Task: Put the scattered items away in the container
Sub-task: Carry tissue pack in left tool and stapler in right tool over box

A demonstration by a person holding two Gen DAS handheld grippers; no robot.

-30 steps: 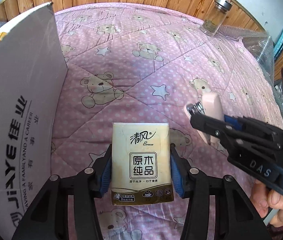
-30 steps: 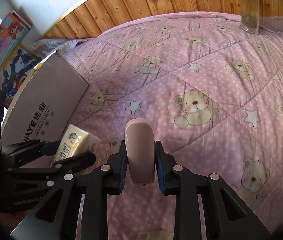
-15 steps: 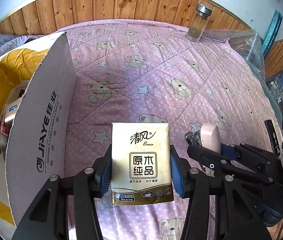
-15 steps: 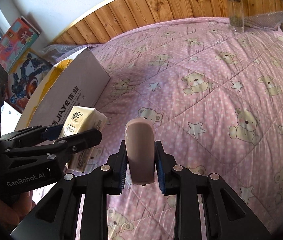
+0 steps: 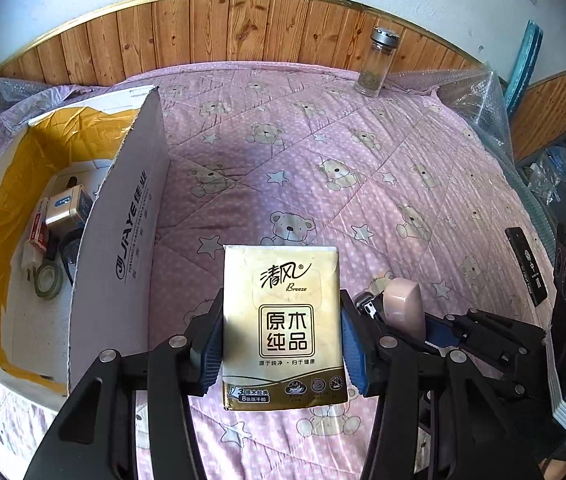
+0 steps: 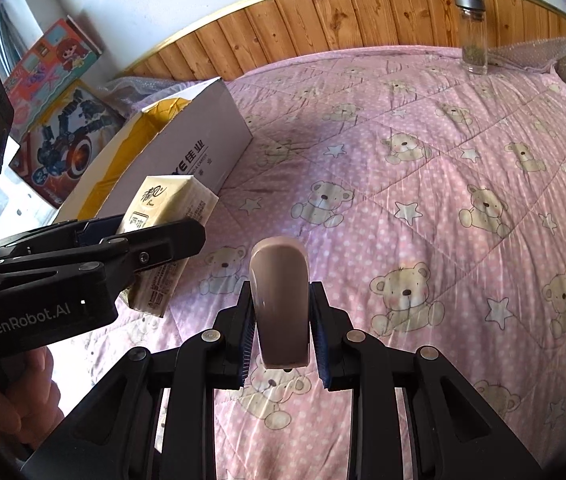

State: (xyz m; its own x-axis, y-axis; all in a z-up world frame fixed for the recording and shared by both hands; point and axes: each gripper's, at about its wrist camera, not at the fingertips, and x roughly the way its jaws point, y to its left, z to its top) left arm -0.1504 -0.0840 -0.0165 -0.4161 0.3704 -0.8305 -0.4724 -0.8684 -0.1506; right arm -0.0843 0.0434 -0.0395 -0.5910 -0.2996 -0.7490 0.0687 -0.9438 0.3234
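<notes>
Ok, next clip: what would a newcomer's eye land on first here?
Probably the yellow tissue pack clamped in the left tongs, held above the pink bear-print quilt beside the open cardboard box. Next, the pink stapler gripped upright in the right tongs, just right of the pack. Far back, a glass jar stands alone by the wood-panelled wall.

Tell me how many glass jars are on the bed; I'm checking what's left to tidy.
1. A glass jar with a silver lid stands upright at the quilt's far edge by the wood panelling. Others could be hidden behind the cardboard box.
</notes>
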